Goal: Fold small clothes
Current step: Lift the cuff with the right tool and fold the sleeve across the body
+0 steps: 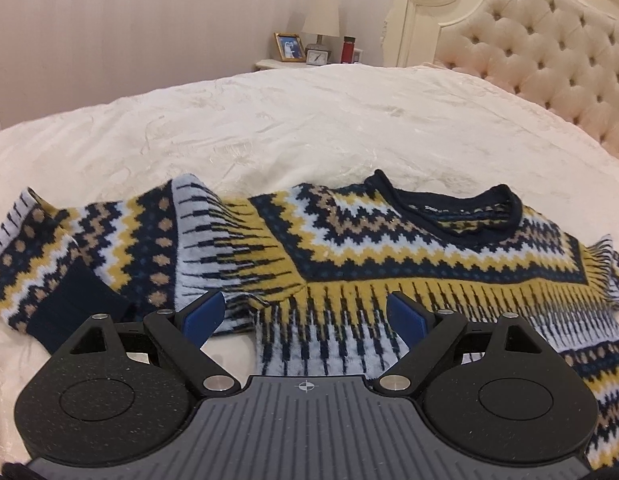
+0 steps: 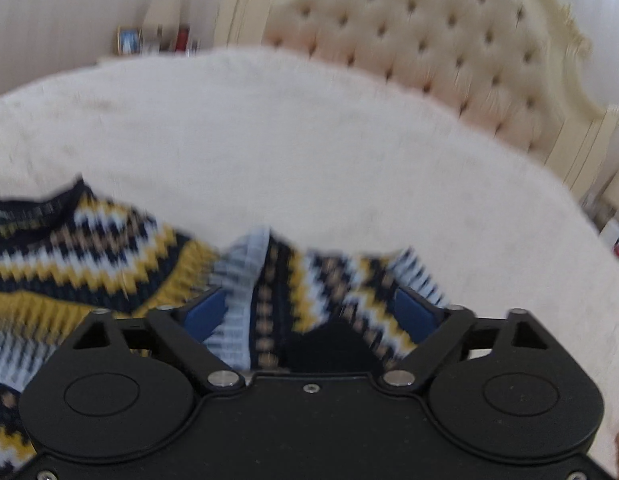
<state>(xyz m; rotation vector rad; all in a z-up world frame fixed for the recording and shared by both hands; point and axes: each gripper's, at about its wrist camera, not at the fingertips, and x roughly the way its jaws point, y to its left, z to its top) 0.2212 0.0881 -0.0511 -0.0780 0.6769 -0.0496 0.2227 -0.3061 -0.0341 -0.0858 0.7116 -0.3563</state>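
1. We see one patterned knit sweater lying front-up on the bed, in navy, mustard, pale blue and tan zigzag bands.
2. Its navy-edged neckline lies open at the far side, body running toward us.
3. We see one sleeve spread flat to the left, ending in a navy cuff.
4. The other sleeve lies bunched and blurred on the right.

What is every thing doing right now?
Sweater: lying spread on the bed, not folded yet.
Left gripper: open, over the sweater.
Right gripper: open, a sleeve between its fingers.
Lamp: off.
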